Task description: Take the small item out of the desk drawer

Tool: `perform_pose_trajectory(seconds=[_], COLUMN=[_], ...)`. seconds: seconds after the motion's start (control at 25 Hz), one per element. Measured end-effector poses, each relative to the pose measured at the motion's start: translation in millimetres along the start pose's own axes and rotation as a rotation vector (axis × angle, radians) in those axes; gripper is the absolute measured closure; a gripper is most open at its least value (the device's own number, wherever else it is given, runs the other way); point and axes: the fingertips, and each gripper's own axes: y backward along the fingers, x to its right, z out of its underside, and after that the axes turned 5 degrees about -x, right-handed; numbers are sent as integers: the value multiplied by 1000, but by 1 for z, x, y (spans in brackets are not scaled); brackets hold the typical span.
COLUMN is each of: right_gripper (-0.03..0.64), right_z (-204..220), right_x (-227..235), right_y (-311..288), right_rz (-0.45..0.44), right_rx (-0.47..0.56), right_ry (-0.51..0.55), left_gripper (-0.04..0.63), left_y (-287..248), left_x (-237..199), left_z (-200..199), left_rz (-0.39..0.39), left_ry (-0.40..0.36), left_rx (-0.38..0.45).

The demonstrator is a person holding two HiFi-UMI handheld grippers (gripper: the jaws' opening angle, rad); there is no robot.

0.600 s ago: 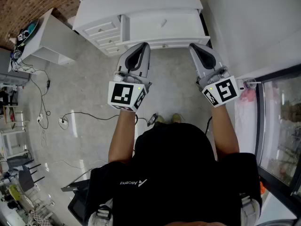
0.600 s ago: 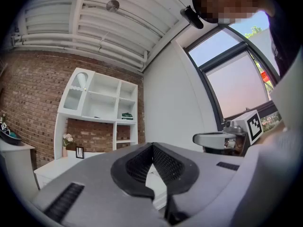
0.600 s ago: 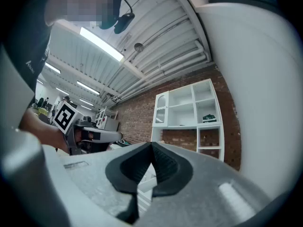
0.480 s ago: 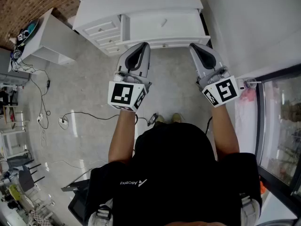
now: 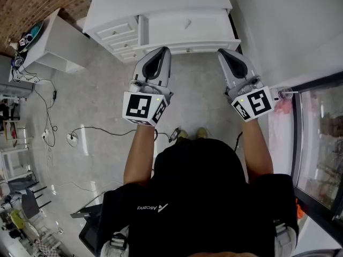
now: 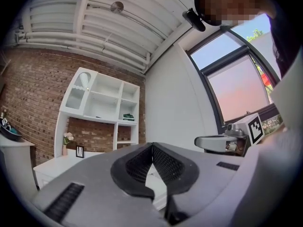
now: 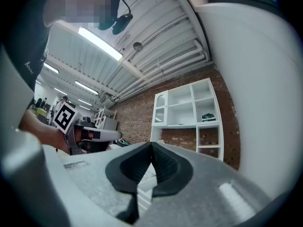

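Note:
A white desk [image 5: 161, 1] stands ahead of me in the head view, its wide centre drawer [image 5: 185, 28] closed, with a small knob. No small item shows. My left gripper [image 5: 163, 51] hangs in front of the desk's left part, jaws shut and empty; in the left gripper view the left gripper [image 6: 152, 146] has its pads touching. My right gripper [image 5: 223, 52] hovers near the desk's right corner, also shut with nothing in it; the right gripper [image 7: 151, 144] shows closed pads in its own view.
Small side drawers [image 5: 118, 36] sit at the desk's left. A low white cabinet [image 5: 56, 44] stands further left. Cables [image 5: 80, 133] trail over the grey floor. A white wall and a window frame [image 5: 316, 143] close the right side. A white shelf unit [image 6: 102, 108] stands against brick.
The view has shifted very slightly; both grippers hold nearly the same place before the desk.

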Motion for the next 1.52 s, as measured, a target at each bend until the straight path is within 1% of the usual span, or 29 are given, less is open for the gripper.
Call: perform_pose_trajectory(seconds=[0.2, 0.36, 0.6, 0.68, 0.88, 1.08, 1.2, 1.36, 1.52], right_gripper=[617, 617, 617, 617, 617, 617, 617, 617, 617], right_z=[1, -1, 1, 2, 6, 15, 22, 34, 53], right_x=[-6, -14, -22, -25, -20, 5, 25, 61, 111], right_y=[-7, -17, -36, -41, -55, -64, -75, -100, -132], right_rz=[-1, 0, 14, 23, 40, 72, 74, 63, 45], right_rx=[-2, -2, -16, -23, -44, -57, -52, -51, -58], right_ry=[4, 12, 23, 26, 47, 49, 53, 65, 64], left_gripper=[587, 501, 432, 419, 417, 417, 417, 417, 417], left_y=[1, 1, -2, -3, -17, -39, -62, -105, -160], left_x=[-14, -29, -55, -62, -81, -91, -98, -110, -127], left_z=[3, 6, 9, 11, 17, 35, 48, 65, 88], left_rz=[-27, -37, -27, -16, -2, 15, 17, 15, 3], left_ry=[-3, -5, -6, -6, -6, -10, -16, -19, -20], left_rx=[-18, -44, -67, -75, -85, -123, -150, -191, -241])
